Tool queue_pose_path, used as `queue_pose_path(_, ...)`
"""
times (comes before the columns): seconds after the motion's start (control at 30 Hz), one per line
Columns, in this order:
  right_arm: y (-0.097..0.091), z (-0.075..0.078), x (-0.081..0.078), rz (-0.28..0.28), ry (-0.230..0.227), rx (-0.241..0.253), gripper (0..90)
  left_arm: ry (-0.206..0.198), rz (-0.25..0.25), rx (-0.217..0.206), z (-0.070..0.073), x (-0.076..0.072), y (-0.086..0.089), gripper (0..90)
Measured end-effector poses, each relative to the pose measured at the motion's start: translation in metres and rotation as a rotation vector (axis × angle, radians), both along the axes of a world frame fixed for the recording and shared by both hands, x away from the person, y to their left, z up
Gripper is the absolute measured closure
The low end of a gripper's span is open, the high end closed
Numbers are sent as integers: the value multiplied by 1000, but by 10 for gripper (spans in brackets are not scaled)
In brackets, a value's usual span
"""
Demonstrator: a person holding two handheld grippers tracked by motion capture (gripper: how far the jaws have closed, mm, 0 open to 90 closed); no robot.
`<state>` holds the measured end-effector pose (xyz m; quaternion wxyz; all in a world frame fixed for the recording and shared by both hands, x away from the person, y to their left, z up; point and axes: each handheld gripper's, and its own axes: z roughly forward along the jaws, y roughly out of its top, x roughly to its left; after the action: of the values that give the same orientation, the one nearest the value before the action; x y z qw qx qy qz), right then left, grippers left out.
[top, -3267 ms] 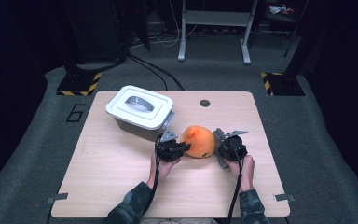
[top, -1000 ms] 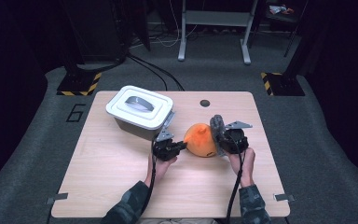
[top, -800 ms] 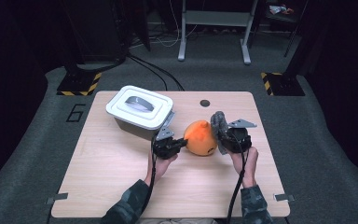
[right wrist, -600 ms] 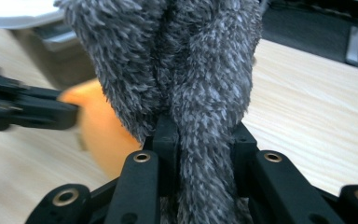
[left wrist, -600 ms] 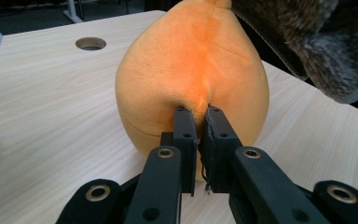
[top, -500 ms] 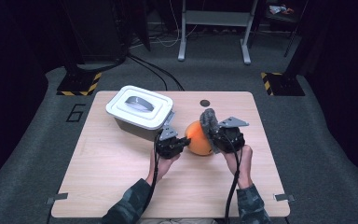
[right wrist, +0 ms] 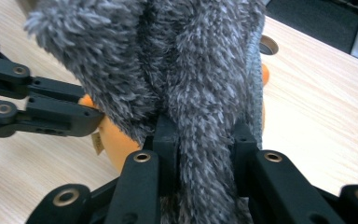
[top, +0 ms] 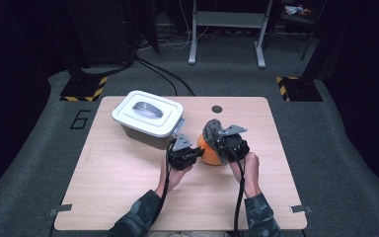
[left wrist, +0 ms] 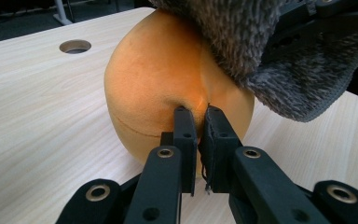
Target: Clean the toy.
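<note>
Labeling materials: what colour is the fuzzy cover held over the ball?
Mottled grey fuzzy cover, clearest in the right gripper view.

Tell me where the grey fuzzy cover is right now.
In the high view the grey fuzzy cover sits just right of table centre, draped over the orange ball, beside the white lidded box, held by the right tongs.

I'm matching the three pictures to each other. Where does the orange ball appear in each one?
High view: orange ball at table centre, between both tools.
Left gripper view: ball centre, pinched.
Right gripper view: ball lower left, behind grey furry cloth.
Shared landmark: round table hole.
</note>
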<state>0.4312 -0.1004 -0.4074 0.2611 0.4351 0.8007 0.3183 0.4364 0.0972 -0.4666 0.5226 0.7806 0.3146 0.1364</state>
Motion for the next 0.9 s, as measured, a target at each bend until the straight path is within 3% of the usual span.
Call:
queue_pose_path(0.33,-21,-9,0,-77,24,3,719,-2,-1,-17,0,-3,-2,847)
queue_pose_path(0.57,-37,-10,1,-118,6,6,717,-1,-5,-20,1,-3,-6,847)
queue_pose_path(0.73,-31,5,-9,-59,-43,48,715,-10,-9,-18,1,-2,-9,847)
queue_pose_path(0.9,-11,12,-13,19,-40,58,714,-15,-10,-10,1,-2,-9,847)
